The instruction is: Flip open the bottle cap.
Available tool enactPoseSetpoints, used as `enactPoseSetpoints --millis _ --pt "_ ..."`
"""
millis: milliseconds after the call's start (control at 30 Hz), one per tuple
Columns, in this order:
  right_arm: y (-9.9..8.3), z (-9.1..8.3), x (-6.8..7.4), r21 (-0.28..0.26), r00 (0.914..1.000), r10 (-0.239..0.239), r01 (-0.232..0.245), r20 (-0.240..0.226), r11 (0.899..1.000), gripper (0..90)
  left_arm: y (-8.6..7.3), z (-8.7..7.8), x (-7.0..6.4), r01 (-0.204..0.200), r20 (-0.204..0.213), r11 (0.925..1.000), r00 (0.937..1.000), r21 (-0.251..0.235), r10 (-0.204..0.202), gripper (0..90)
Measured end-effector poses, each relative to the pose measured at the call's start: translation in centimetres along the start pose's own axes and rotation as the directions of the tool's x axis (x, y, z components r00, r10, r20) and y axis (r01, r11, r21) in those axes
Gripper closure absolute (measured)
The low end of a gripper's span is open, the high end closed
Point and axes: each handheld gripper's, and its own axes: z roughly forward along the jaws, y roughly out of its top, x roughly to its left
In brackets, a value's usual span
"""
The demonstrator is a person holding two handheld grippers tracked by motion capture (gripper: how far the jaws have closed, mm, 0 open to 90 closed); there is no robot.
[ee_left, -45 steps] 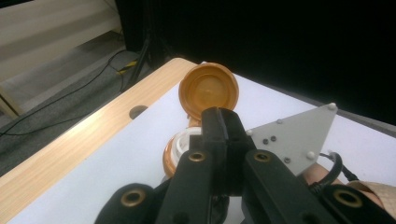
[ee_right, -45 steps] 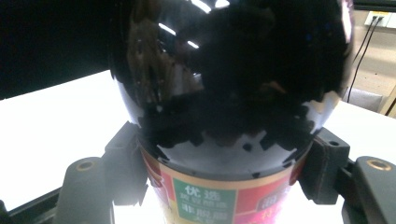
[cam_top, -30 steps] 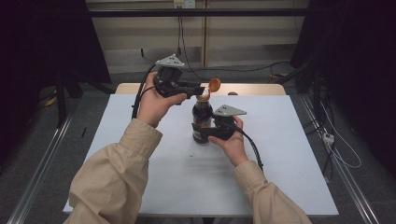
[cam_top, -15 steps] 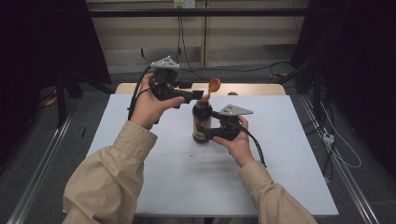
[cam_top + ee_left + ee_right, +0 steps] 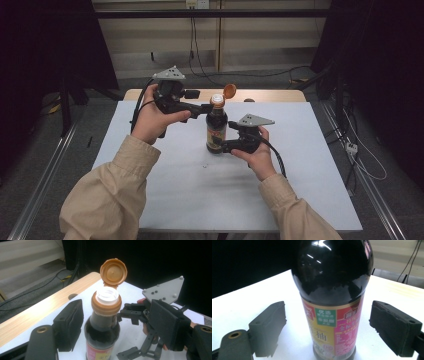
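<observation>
Care is called for at the neck, since the bottle (image 5: 217,131) stands upright near the middle of the white surface (image 5: 165,190) with its flip cap (image 5: 229,91) swung open and tilted back on its hinge, and the mouth (image 5: 107,294) is exposed. The left claw (image 5: 204,108) is held level with the neck, its jaws spread, one pad (image 5: 68,327) seen just beside the glass and apart from it in the left gripper view; the step in hand is judged to be either steadying the neck or pressing the cap shut, and for either the pads should be closed slowly and squarely on the ribbed brown collar (image 5: 106,306), not on the smooth glass below it, where slipping is likely. The right claw (image 5: 225,146) is placed low at the label (image 5: 332,332), its jaws likewise spread to either side of the body with clear gaps, so the bottle is not gripped by anything; it should be braced here before any push is made at the top, or tipping and spilling are to be feared. Dark, glossy glass with a rounded shoulder is shown, filled with a dark liquid; the cap is of matt brown plastic, round and ridged, the spout white, the label paper in red, yellow and green, the pads of black rubbery foam.
</observation>
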Motion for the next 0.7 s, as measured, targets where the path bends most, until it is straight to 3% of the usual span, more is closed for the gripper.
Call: enactPoseSetpoints --millis 267,700 --pt "-0.4 -0.9 -0.3 0.026 0.9995 0.015 -0.014 -0.027 1.000 13.2 -1.9 -0.4 0.6 0.011 -0.001 0.9999 0.9999 -0.005 -0.011 24.8" --pt "-0.9 -2.1 0.1 0.065 0.9989 -0.006 0.009 -0.046 0.998 13.6 -5.4 -1.4 1.3 0.021 -0.011 0.9996 0.9997 -0.020 -0.021 21.4"
